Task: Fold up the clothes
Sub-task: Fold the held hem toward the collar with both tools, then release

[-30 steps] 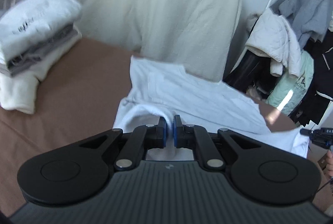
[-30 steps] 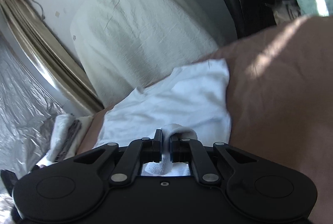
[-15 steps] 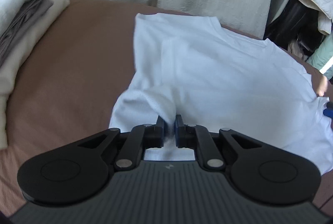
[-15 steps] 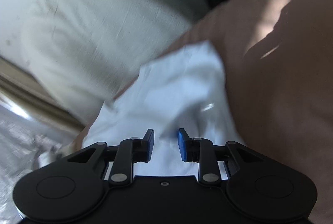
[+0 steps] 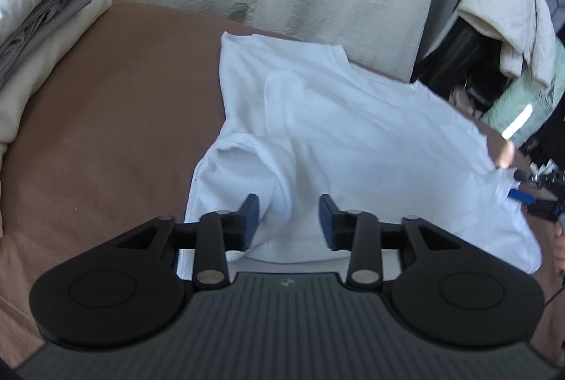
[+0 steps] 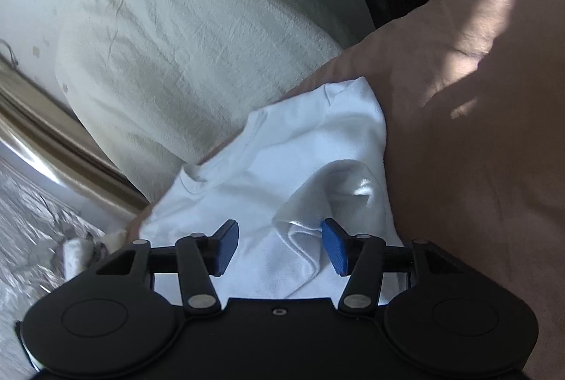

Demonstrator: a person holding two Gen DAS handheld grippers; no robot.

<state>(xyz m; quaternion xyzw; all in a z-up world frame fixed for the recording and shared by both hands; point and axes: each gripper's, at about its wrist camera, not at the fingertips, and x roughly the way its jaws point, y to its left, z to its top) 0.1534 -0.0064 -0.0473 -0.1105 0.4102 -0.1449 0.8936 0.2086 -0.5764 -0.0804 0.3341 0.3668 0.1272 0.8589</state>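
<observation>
Both grippers are letting go: the left gripper (image 5: 289, 221) and right gripper (image 6: 280, 247) have jaws opening, pads off the cloth. Ahead of them the white shirt (image 5: 353, 140) lies on the brown bed (image 5: 116, 104) (hem just laid over), a loose ridge between each pair of fingers.

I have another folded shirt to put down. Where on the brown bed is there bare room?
Free: the brown sheet between the stack of folded clothes and the white T-shirt, and the stretch beside the shirt in the right wrist view. Crowded: the pile of clothes beyond the bed's corner.
</observation>
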